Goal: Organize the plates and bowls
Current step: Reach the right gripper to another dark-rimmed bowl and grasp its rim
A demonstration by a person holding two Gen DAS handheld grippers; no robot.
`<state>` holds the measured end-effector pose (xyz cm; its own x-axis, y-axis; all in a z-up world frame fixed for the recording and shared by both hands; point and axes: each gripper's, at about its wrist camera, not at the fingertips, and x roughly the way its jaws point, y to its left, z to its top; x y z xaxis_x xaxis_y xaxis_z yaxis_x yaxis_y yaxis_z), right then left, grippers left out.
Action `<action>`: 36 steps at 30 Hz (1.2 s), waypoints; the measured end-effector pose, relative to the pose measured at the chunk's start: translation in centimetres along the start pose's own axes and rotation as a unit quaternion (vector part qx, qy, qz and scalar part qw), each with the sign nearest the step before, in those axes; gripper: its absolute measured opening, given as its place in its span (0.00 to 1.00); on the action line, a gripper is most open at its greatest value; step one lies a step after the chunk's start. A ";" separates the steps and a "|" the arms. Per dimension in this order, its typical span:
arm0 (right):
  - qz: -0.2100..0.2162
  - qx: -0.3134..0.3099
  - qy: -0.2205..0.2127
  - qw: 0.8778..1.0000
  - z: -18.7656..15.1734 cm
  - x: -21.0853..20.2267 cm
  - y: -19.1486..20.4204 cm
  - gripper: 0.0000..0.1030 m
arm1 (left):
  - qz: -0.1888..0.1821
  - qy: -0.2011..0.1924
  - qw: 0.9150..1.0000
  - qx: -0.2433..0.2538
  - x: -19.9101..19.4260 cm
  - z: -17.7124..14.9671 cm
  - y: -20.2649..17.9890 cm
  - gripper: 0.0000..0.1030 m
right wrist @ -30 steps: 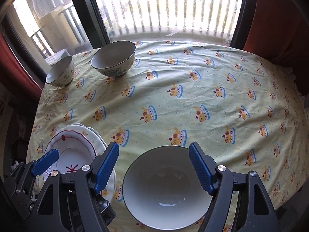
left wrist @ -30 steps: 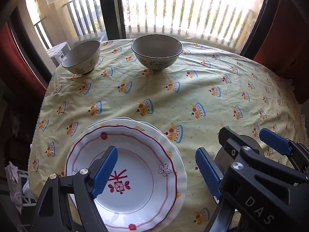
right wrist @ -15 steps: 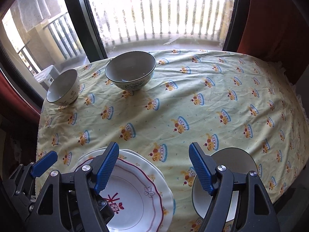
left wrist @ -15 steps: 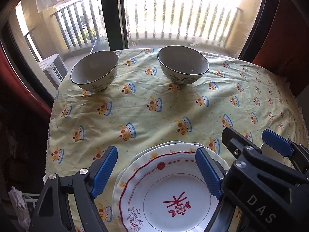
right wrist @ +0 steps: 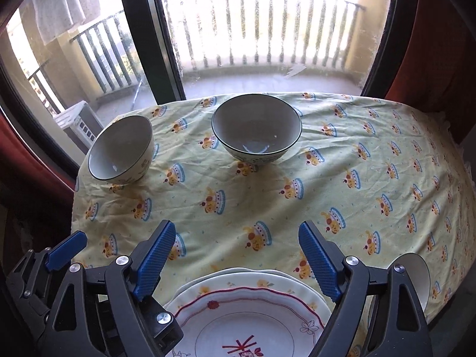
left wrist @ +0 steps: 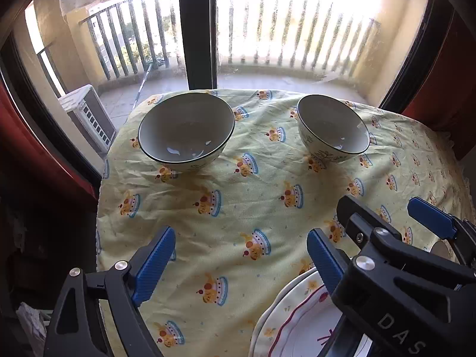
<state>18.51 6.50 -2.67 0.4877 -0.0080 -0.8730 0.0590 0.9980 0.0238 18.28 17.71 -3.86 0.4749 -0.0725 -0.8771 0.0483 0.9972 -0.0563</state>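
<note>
Two grey-lined bowls stand at the far side of the yellow tablecloth (left wrist: 253, 208): one on the left (left wrist: 186, 131) (right wrist: 122, 148) and one to its right (left wrist: 333, 128) (right wrist: 255, 128). A stack of red-rimmed plates (right wrist: 247, 306) (left wrist: 294, 321) lies at the near edge, under my right gripper (right wrist: 236, 253). Its jaws are opening, with nothing between them. My left gripper (left wrist: 238, 255) hangs over bare cloth left of the plates, its jaws also opening and empty. A third bowl (right wrist: 415, 273) shows partly behind the right gripper's right finger.
A black window frame (left wrist: 197, 29) and a balcony railing lie beyond the table's far edge. Red curtains (right wrist: 431, 44) hang at both sides. The table's left edge (left wrist: 99, 208) drops off close to the left gripper. An outdoor unit (left wrist: 89, 116) sits outside.
Both grippers have moved together away from the plates and the near bowl toward the two far bowls, which now look larger. The plates slid to the bottom of both views. Both jaws stand slightly wider.
</note>
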 end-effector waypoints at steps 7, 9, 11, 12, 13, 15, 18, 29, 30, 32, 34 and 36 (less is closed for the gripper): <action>-0.008 -0.015 -0.012 1.000 2.7 1.7 3.0 0.88 | 0.033 -0.013 0.999 -0.012 1.7 2.5 3.1 0.84; -0.017 -0.016 -0.019 1.000 3.3 2.5 3.9 0.88 | 0.040 -0.007 0.999 -0.017 2.6 3.2 4.0 0.79; -0.014 -0.015 -0.016 1.000 4.1 3.5 4.7 0.86 | 0.049 -0.006 0.999 -0.023 3.4 4.0 5.0 0.78; -0.010 -0.014 -0.015 1.000 4.5 3.9 5.0 0.85 | 0.052 -0.008 0.998 -0.026 3.7 4.4 5.4 0.78; -0.005 -0.014 -0.014 1.000 5.0 4.3 5.3 0.79 | 0.054 -0.010 0.998 -0.029 3.9 4.8 5.8 0.78; 0.004 -0.014 -0.013 1.000 5.8 5.1 6.1 0.75 | 0.058 -0.013 0.998 -0.034 4.6 5.7 6.6 0.78; 0.011 -0.014 -0.016 1.000 7.1 6.2 7.0 0.71 | 0.064 -0.023 0.997 -0.030 5.5 7.0 7.5 0.78; 0.026 -0.012 -0.005 1.000 9.8 10.6 9.4 0.56 | 0.063 -0.017 0.997 -0.031 9.4 9.6 9.9 0.60; 0.026 -0.013 -0.003 1.000 9.8 11.0 9.5 0.55 | 0.062 -0.014 0.997 -0.033 9.7 9.6 10.1 0.58; 0.027 -0.013 0.003 1.000 9.9 11.7 9.9 0.50 | 0.058 -0.009 0.998 -0.036 10.3 9.7 10.4 0.52; 0.034 -0.008 0.008 0.999 9.9 12.2 10.0 0.50 | 0.059 -0.008 0.998 -0.037 10.6 9.7 10.6 0.51; 0.037 -0.002 0.010 0.999 9.8 12.7 10.1 0.48 | 0.062 -0.008 0.997 -0.036 11.0 9.7 10.7 0.49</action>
<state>33.87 15.89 -8.74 0.4724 0.0661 -0.8789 0.0209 0.9961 0.0862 32.54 27.46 -9.42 0.4880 0.0519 -0.8713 -0.0747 0.9971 0.0175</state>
